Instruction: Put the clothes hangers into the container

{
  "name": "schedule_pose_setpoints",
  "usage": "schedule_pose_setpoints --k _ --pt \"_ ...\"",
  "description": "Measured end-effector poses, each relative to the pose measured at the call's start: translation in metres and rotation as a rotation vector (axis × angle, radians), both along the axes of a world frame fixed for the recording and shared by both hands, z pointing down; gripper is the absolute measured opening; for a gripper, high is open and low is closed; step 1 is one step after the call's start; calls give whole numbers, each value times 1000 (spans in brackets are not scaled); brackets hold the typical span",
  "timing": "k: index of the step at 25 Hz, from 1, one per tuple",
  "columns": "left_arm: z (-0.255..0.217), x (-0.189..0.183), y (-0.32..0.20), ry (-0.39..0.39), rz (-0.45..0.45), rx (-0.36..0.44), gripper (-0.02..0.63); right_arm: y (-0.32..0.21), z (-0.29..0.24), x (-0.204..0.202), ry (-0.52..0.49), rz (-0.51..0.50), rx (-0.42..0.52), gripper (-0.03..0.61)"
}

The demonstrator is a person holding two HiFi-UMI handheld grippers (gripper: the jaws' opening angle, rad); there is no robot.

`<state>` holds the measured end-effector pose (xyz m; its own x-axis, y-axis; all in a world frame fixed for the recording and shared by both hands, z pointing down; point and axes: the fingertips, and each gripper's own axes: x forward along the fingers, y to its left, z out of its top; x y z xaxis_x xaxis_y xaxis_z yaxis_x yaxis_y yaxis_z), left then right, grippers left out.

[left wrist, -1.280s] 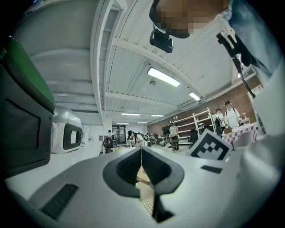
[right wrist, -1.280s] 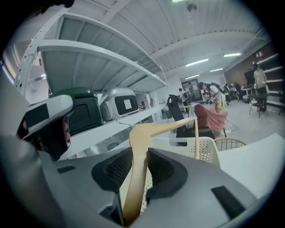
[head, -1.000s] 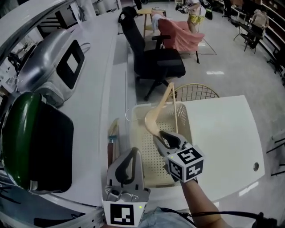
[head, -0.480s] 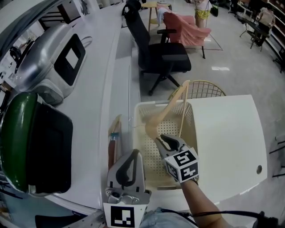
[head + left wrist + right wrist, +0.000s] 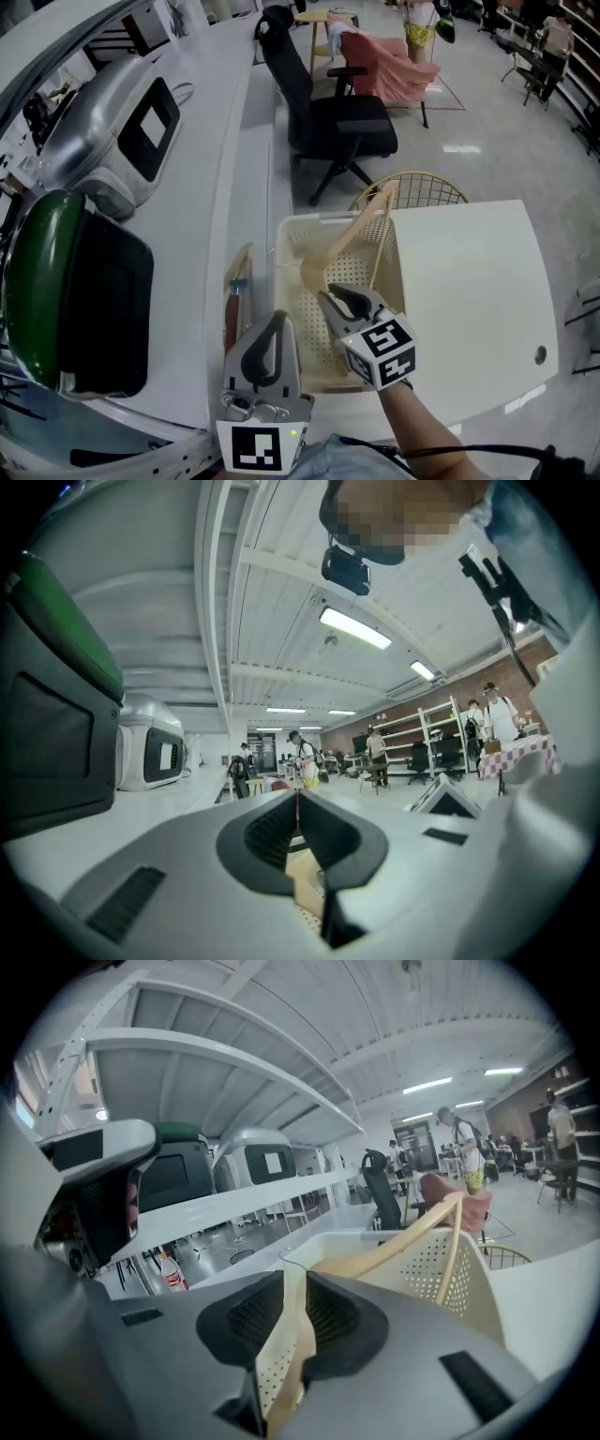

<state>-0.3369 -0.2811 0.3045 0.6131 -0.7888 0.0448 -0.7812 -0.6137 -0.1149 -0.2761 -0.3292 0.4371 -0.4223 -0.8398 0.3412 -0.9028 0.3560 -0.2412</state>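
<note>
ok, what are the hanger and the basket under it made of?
The hanger looks like wood: pale tan, smooth and matte, with a thin round crossbar. No grain can be made out, so moulded plastic isn't ruled out. The basket is most likely moulded plastic: uniform cream colour, regular rows of small holes through its walls and floor, and a thickened rim.

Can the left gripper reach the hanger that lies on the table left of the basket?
Probably yes. The hanger lies close ahead of the left gripper, outside the basket, with nothing over it. The jaws are shut and must open first.
</note>
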Motion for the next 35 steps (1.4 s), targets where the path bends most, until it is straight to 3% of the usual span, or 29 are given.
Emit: schedule_pose_setpoints --k 6,10,13,20,32,35 --pt "-22 7 20 14 -22 50 14 33 -68 23 14 21 162 67" --pt "-45 5 27 29 -62 146 14 61 -115 57 68 69 281 37" --pt "-54 3 32 25 -89 169 14 83 -141 84 112 114 342 23" --pt "-61 11 40 18 -117 203 14 116 -146 121 163 190 389 11" --pt "-67 25 51 21 -110 214 12 125 -155 119 193 188 429 11" --pt "-66 25 50 34 -116 184 12 125 -156 118 204 190 435 11"
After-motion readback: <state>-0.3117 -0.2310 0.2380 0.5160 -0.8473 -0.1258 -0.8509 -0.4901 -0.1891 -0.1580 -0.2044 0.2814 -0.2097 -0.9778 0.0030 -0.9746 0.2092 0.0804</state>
